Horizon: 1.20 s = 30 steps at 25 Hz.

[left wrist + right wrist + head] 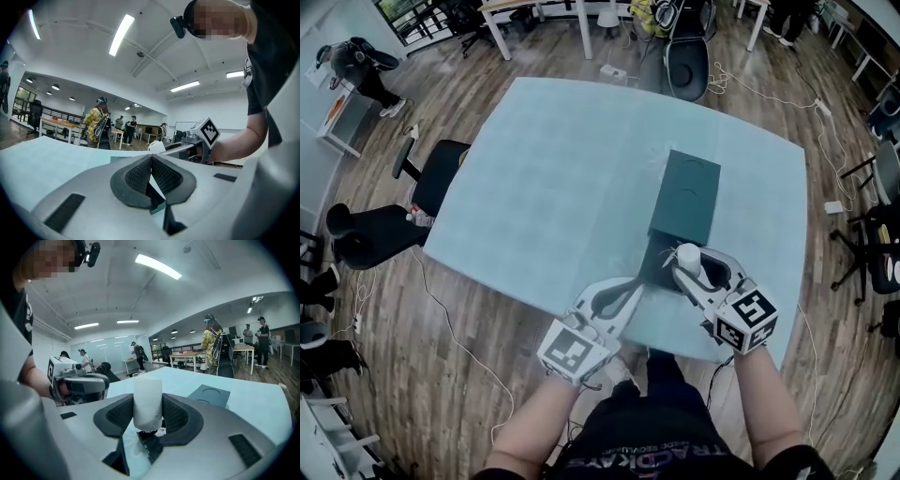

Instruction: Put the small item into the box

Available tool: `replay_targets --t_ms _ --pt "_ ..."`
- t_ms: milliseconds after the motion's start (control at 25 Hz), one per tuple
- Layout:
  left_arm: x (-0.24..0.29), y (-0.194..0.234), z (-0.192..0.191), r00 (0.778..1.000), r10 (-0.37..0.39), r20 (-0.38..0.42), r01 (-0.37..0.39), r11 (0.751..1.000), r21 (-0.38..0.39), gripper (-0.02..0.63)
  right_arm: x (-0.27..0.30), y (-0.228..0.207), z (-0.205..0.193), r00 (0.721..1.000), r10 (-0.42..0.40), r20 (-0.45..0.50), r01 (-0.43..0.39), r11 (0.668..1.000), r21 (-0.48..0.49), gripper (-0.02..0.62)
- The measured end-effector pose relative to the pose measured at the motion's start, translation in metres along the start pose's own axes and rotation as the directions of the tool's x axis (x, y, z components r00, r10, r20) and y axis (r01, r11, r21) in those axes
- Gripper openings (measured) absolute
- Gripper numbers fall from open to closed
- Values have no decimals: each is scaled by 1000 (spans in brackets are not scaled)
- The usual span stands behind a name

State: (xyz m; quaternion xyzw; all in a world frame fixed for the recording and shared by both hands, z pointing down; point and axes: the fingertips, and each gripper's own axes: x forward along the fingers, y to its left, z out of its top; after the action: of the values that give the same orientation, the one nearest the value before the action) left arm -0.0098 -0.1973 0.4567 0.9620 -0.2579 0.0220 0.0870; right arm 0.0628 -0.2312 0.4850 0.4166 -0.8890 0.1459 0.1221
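Closest to us, at the near edge of the pale blue tabletop (553, 159), we hold both tools side by side. Our right claw (685, 269) is clamped on the small white cylinder (688, 256). In the right gripper view the two ribbed pads (174, 416) press on its sides, and the cylinder (147, 401) stands upright between them, rising above the claw (148, 420). Seen from the head view, the cylinder is not in the dark green box (686, 195). It sits in the claw just before the box's near end. The box lies lengthwise on the tabletop, running away from us, and its top shows round embossed marks (209, 394). Our left claw (637, 285) is empty. In the left gripper view its pads (164, 176) meet with nothing between them. It points toward the right claw, near it but apart. A black office chair (441, 174) stands beside the tabletop's left edge.
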Motion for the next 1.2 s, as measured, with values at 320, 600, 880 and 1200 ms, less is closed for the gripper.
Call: replay_targets --t_ms 320,600,880,1200 --pt "11 7 -22 999 12 -36 -13 999 -33 34 34 -15 -67 961 25 -275 -59 992 -114 193" --pt "15 15 -24 999 15 -37 -17 999 -36 34 62 -20 -111 892 11 -453 -129 965 -229 193" --pt "17 16 -29 999 35 -37 -38 996 -76 34 76 -33 -164 752 -69 -655 -262 882 -393 193" --pt "14 24 -31 998 47 -39 -50 995 -85 34 91 -36 -184 677 -73 -732 -330 860 -390 193"
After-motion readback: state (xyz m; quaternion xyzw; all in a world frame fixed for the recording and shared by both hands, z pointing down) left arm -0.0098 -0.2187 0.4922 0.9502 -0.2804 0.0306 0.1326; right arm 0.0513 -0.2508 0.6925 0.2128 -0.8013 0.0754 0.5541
